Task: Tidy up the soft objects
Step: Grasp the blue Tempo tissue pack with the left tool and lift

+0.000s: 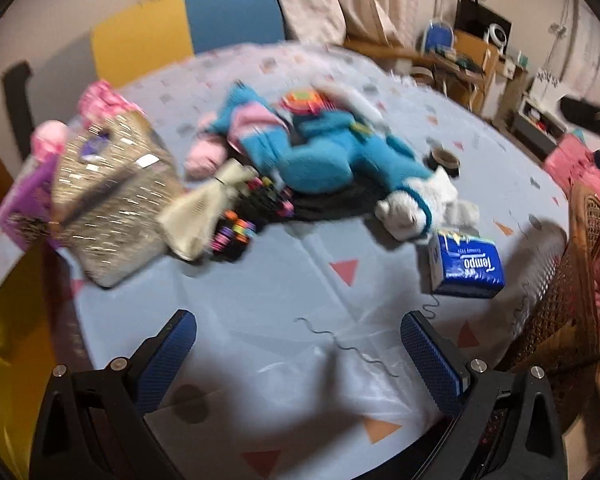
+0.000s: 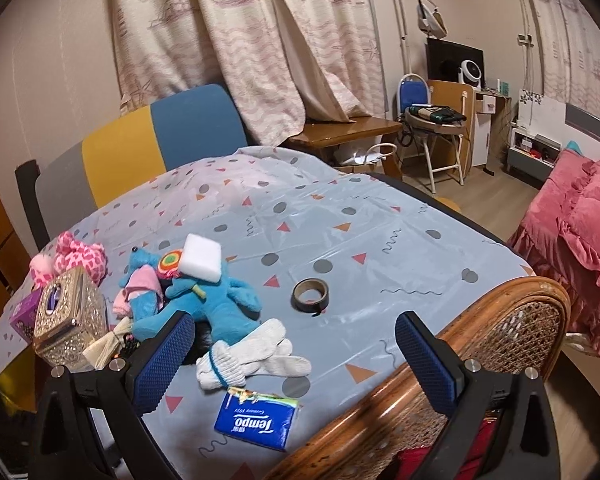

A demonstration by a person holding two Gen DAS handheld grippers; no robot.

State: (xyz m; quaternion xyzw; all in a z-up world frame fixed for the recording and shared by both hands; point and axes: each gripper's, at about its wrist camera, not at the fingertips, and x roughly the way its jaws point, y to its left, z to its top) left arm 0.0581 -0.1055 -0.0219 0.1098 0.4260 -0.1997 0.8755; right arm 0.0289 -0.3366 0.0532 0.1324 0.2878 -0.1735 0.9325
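Note:
A blue plush toy (image 2: 216, 300) (image 1: 332, 156) lies in a heap on the table with a white sponge (image 2: 201, 258) on top of it. White knit gloves (image 2: 252, 356) (image 1: 420, 204) lie beside it, and a blue Tempo tissue pack (image 2: 256, 420) (image 1: 466, 268) sits nearer the front edge. A pink spotted plush (image 2: 76, 256) (image 1: 104, 98) rests behind a glittery tissue box (image 2: 70, 316) (image 1: 112, 196). My left gripper (image 1: 300, 356) is open above bare tablecloth. My right gripper (image 2: 296, 356) is open, hovering short of the gloves.
A tape roll (image 2: 311, 294) (image 1: 444, 158) lies mid-table. A purple box (image 2: 22, 312) sits at the left edge, with coloured markers (image 1: 240, 220) and a cream bow (image 1: 204, 204) by the tissue box. A wicker chair back (image 2: 480, 344) stands at the right, a padded chair (image 2: 156, 148) behind.

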